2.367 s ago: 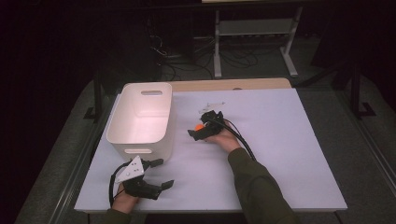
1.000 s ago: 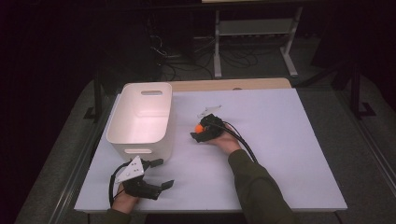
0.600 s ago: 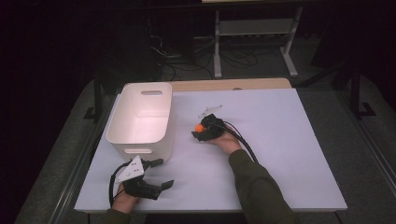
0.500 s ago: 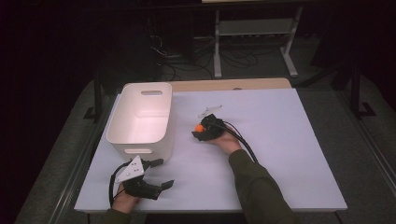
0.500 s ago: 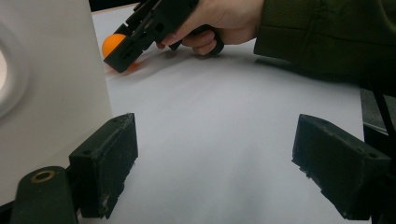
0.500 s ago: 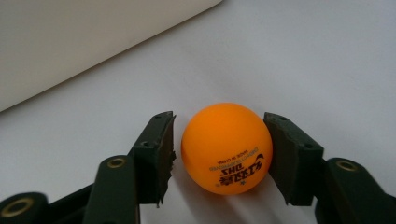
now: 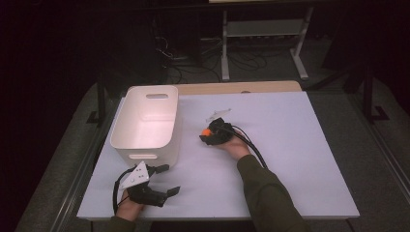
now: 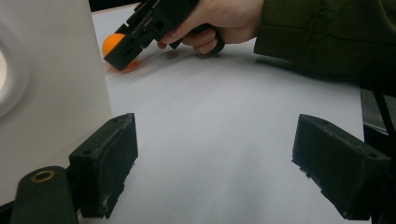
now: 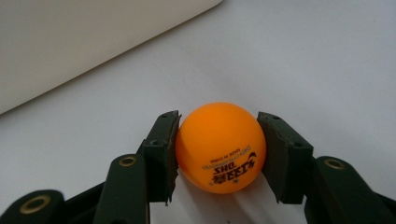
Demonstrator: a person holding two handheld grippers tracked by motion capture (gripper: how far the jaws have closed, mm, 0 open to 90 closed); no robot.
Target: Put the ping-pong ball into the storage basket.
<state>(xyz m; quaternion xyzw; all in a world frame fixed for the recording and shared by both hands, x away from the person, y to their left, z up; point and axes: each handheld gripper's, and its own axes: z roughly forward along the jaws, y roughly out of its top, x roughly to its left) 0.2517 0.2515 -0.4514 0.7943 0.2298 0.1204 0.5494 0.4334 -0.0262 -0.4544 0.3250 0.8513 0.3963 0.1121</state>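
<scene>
— Orange ball, smooth and round with dark print on its shell, sits near the middle of the white table, at about three o'clock from the bin.

— And the right gripper?

— Its jaws have just been closing, and now both flat black pads press the ball's sides, one at nine o'clock and one at three o'clock. It's clamped.

— What's the bin like?

— White plastic, rounded corners, a slot handle in the far wall, matte inside.

— The left gripper?

— Down at seven o'clock on the table, jaws spread wide with nothing between them. Blocky, scuffed black pads. A grey three-cornered plate rides on top.
</scene>
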